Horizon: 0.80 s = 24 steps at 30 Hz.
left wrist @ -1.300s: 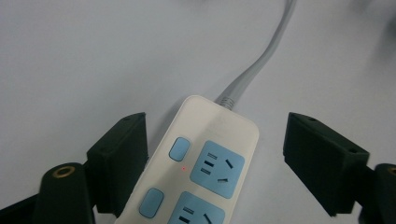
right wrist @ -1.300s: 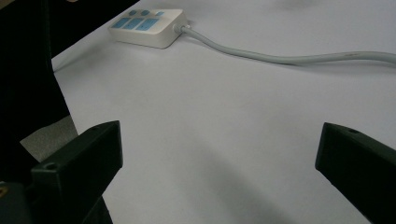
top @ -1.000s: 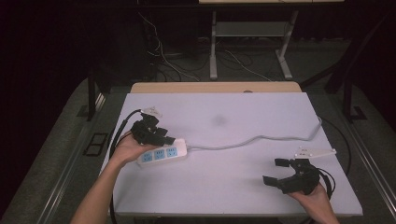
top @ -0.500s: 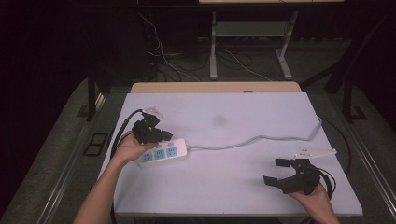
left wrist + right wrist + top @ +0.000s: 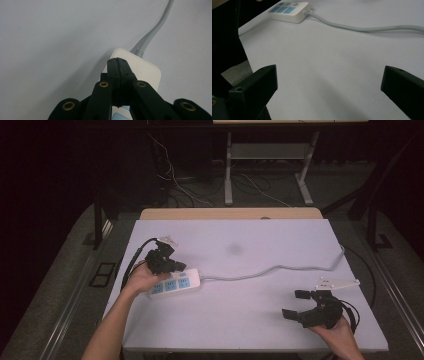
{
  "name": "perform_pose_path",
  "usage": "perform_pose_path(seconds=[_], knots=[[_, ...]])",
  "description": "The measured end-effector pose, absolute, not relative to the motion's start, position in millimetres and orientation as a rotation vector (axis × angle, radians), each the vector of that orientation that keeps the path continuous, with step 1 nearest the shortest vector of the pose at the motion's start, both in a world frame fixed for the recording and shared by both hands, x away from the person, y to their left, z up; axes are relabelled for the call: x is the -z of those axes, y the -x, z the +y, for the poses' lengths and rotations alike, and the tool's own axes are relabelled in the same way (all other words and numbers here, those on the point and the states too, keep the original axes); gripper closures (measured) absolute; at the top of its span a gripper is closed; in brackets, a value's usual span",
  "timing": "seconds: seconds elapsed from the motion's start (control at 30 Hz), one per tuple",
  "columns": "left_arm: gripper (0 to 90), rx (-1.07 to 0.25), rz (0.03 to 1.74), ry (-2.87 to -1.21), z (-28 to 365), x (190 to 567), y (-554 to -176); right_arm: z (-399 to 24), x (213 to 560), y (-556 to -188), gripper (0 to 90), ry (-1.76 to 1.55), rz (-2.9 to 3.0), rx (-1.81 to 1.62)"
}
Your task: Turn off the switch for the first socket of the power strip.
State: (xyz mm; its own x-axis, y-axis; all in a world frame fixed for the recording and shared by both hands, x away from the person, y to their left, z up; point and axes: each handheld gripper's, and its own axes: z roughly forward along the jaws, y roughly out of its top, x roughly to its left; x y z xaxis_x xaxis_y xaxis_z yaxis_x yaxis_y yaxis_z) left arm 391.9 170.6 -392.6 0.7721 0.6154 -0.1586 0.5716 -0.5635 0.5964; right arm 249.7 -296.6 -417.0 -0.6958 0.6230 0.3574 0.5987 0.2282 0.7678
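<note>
With its fingers pressed together tip to tip and nothing between them, the left gripper (image 5: pixel 167 262) sits right over the near-left end of the white power strip (image 5: pixel 175 283), tips on or just above its top face; contact I cannot tell. They have just been closing, on air. My read: shut tips make a blunt probe, good for pushing a switch or nudging the strip, not for grasping it.

The strip lies flat on the left side of the counter (image 5: pixel 250 320), blue socket faces up, so the top is reachable from above. Its grey cable (image 5: pixel 280 268) leaves the right end and snakes across to the counter's right edge, slack, so the strip can slide without tugging.

The right gripper (image 5: pixel 297 304) hangs over the near right, well apart from the strip, fingers wide apart and empty, aimed toward it: probably parked, ready to brace or take the cable.
</note>
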Motion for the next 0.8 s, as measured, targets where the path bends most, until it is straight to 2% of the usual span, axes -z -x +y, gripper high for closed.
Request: perform_pose_path(seconds=[0.43,0.8], knots=[[89.3,-0.057,0.886,-2.383,166.4,403.0,-395.1,-297.5,417.1,-249.6,0.4,-1.219,2.442,-1.499],[89.7,-0.027,0.9,-2.377,167.7,403.9,-397.1,-297.6,417.3,-249.1,0.4,-1.213,2.446,-1.492]])
